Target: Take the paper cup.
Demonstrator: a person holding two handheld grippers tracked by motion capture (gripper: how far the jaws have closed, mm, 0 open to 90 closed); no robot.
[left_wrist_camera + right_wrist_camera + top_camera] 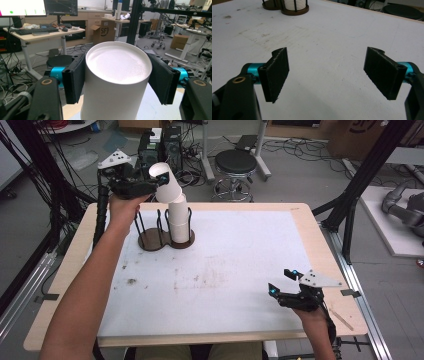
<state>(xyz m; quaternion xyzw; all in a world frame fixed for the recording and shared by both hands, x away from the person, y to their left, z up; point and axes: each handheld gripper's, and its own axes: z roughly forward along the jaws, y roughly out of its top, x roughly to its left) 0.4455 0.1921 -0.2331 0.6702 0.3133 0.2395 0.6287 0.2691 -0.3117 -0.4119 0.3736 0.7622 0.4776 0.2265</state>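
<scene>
Overhead, the left gripper [159,178] clamped a smooth white paper cup [165,182] (tilted, above the stack [180,222]), while the right gripper [283,281] sat open, empty.

Cup holder [159,239] sits on the table [240,270] at far left. Cup stack [179,222] stands in the holder's right compartment; left compartment empty. Single cup [165,182] is tilted in the air above the stack, touching its top, between left hand-held gripper [150,180] jaws. Right hand-held gripper [282,282] is near the table's front right, well apart from the holder. Stool [235,167] is on the floor behind the table.
</scene>
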